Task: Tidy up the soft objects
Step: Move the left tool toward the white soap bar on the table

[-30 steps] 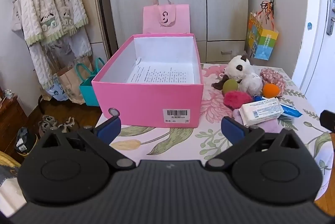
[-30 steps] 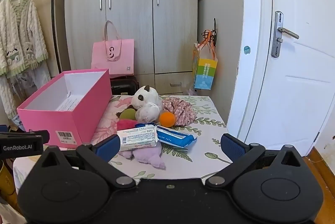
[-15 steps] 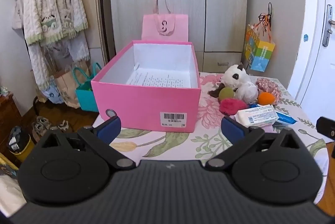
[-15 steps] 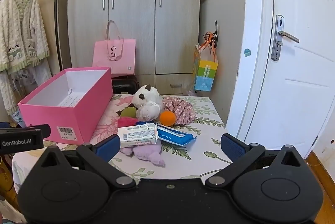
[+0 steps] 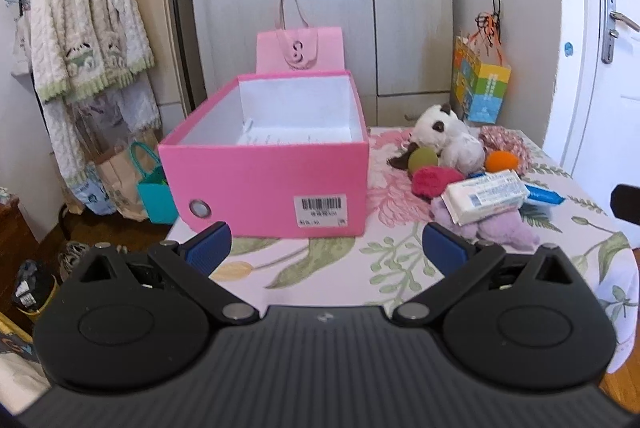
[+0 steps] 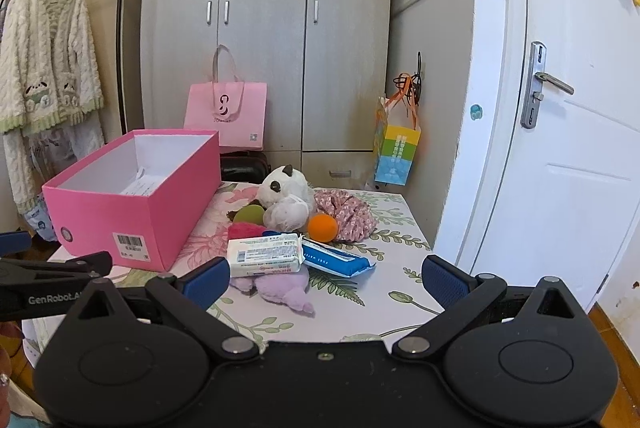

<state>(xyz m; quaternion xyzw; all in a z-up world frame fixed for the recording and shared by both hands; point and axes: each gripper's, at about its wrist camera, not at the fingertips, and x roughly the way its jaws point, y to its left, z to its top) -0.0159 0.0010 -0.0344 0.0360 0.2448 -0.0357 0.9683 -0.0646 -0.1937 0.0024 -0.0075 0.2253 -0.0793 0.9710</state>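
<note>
An open pink box (image 5: 280,164) (image 6: 132,212) stands on the left of the floral table, holding only a printed sheet. To its right lies a heap of soft things: a panda plush (image 5: 444,136) (image 6: 284,188), a green ball (image 5: 423,160), a red fluffy ball (image 5: 430,180), an orange ball (image 6: 322,227), a floral fabric piece (image 6: 352,214), a white wipes pack (image 6: 264,254), a blue packet (image 6: 336,260) and a purple plush (image 6: 280,292). My left gripper (image 5: 326,248) hangs open in front of the box. Short of the heap, my right gripper (image 6: 326,280) is open too.
The floral table (image 5: 360,268) ends close to a white door (image 6: 560,148) on the right. Wardrobes (image 6: 264,28) stand behind, with a pink bag (image 6: 226,116) and a colourful bag (image 6: 396,152). A clothes rack with a knit cardigan (image 5: 88,28) and floor bags stand at left.
Both grippers have drawn back and lowered a little, so the box and heap look smaller and farther. Nothing on the table has moved, and both grippers stay open.
</note>
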